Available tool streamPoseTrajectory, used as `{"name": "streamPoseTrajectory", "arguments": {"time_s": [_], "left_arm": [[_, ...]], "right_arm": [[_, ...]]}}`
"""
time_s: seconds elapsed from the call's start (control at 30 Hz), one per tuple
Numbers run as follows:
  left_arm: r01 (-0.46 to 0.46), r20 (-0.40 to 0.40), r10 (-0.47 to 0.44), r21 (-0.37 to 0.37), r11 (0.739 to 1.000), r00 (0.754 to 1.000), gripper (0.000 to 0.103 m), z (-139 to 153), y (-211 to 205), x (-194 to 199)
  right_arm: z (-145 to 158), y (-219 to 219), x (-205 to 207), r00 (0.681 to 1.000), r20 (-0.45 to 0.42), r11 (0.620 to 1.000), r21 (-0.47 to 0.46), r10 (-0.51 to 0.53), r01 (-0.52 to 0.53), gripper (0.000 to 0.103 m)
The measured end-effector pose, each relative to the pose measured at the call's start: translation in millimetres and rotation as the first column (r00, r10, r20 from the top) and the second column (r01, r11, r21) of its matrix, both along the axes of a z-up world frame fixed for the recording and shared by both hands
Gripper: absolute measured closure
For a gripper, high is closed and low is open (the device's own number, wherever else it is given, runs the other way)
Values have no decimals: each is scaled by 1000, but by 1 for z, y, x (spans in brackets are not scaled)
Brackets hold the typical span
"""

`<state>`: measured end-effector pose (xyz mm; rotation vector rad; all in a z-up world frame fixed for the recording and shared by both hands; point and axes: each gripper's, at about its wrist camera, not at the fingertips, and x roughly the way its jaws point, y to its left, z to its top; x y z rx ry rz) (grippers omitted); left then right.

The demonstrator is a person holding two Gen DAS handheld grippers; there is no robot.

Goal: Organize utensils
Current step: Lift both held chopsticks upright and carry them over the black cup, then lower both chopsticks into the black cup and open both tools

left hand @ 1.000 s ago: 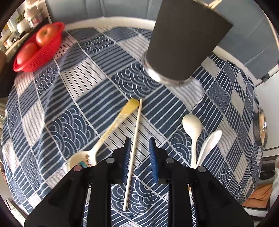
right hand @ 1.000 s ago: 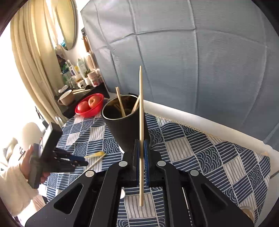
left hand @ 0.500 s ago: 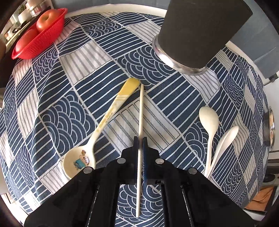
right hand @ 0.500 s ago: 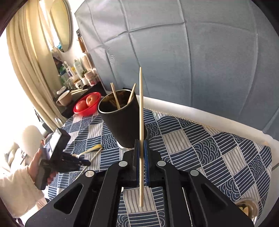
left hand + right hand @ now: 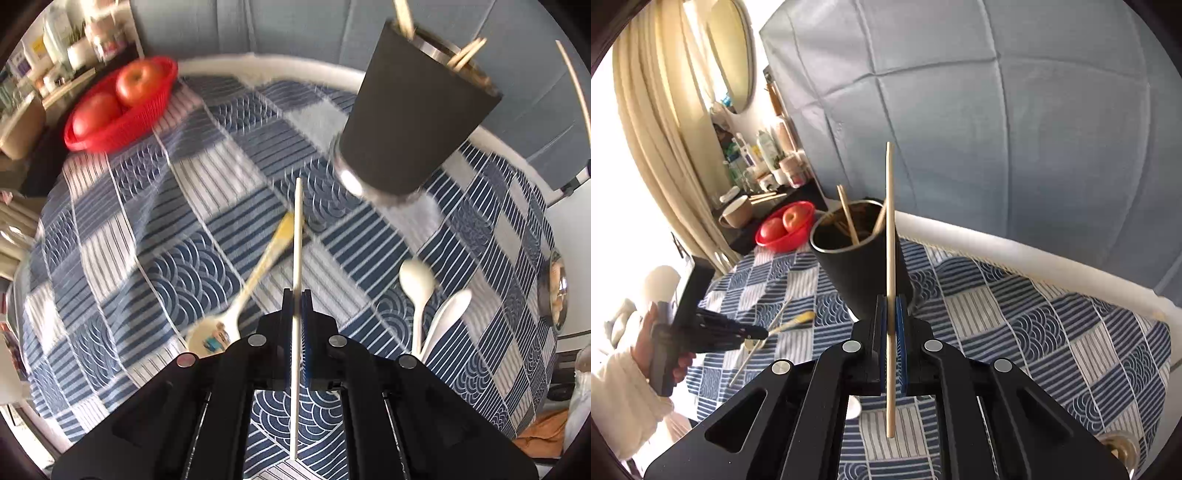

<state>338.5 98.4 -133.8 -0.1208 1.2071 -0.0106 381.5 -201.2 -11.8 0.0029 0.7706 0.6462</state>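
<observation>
Left wrist view: my left gripper [image 5: 296, 299] pinches a chopstick [image 5: 297, 236] mid-frame. It's light, stiff, slippery wood, so I grip its middle. My right gripper [image 5: 891, 314] pinches another chopstick [image 5: 890, 229].

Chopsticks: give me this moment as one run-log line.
left gripper: shut on chopstick, lifted off tablecloth | right gripper: shut on second chopstick near black cup | spoons: on cloth
</observation>
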Motion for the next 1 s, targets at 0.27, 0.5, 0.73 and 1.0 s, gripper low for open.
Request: {"name": "streamPoseTrajectory", "arguments": {"time_s": [0.27, 0.5, 0.73, 1.0], "left_arm": [[15, 99, -20, 47, 999, 995, 99, 54, -8, 19], [38, 205, -47, 49, 998, 978, 99, 103, -23, 36], [54, 329, -58, 19, 998, 942, 99, 151, -39, 51], [81, 364, -76, 2, 997, 928, 99, 168, -52, 78]], "right_arm": [[12, 17, 10, 999, 27, 999, 25, 28, -28, 98], [22, 30, 14, 998, 49, 996, 78, 46, -50, 98], [27, 41, 29, 997, 60, 991, 117, 54, -60, 98], [35, 54, 51, 995, 76, 984, 155, 72, -83, 98]]}}
